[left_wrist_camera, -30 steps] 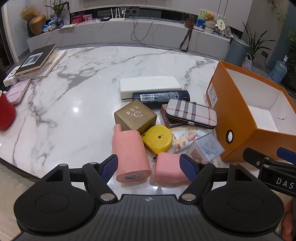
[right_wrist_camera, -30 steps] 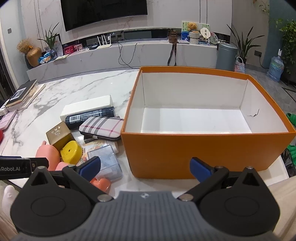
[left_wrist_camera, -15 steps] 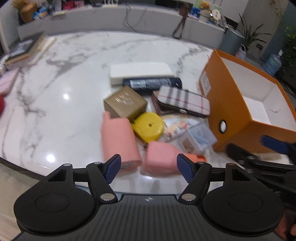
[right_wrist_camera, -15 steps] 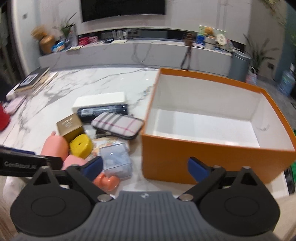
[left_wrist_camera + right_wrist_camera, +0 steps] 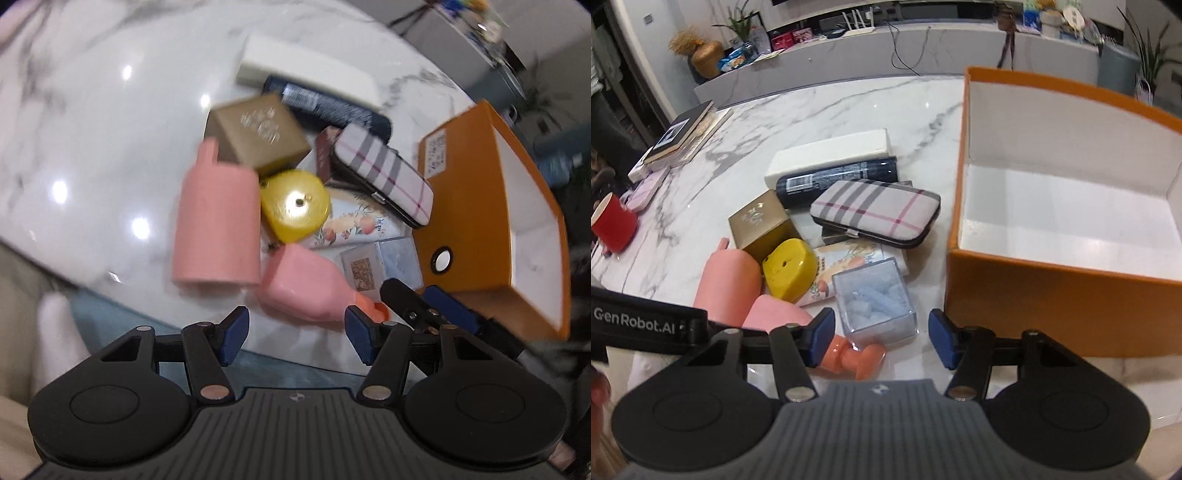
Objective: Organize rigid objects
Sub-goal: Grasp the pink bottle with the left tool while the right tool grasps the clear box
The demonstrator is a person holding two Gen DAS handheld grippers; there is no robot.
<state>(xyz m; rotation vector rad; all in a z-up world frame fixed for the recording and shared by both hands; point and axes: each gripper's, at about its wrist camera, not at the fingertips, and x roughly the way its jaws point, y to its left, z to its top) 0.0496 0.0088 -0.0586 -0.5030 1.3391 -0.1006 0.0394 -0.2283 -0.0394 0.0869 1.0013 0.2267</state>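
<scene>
My left gripper (image 5: 297, 338) hovers over the table's near edge, its jaws closing with nothing pressed between them. A pink bottle (image 5: 303, 288) with an orange cap (image 5: 369, 308) lies on its side just ahead of the pads. A pink cylinder (image 5: 216, 225), a yellow tape measure (image 5: 295, 205), a gold box (image 5: 258, 131) and a plaid case (image 5: 384, 173) lie beyond. My right gripper (image 5: 881, 336) is closing too, and its pads touch nothing. A clear plastic box (image 5: 873, 299) and the orange cap (image 5: 857, 356) sit just in front of it. The orange box (image 5: 1052, 291) stands empty to the right.
A white box (image 5: 831, 155) and a dark can (image 5: 838, 179) lie behind the pile on the marble table (image 5: 812, 110). Books (image 5: 679, 133) and a red mug (image 5: 613, 221) stand at the far left. The left gripper's body (image 5: 646, 321) crosses the right view's left edge.
Both grippers have dipped toward the near end of the pile and their jaws have narrowed. The left view has rolled and tilted down; the right one has swung left toward the clear box.
</scene>
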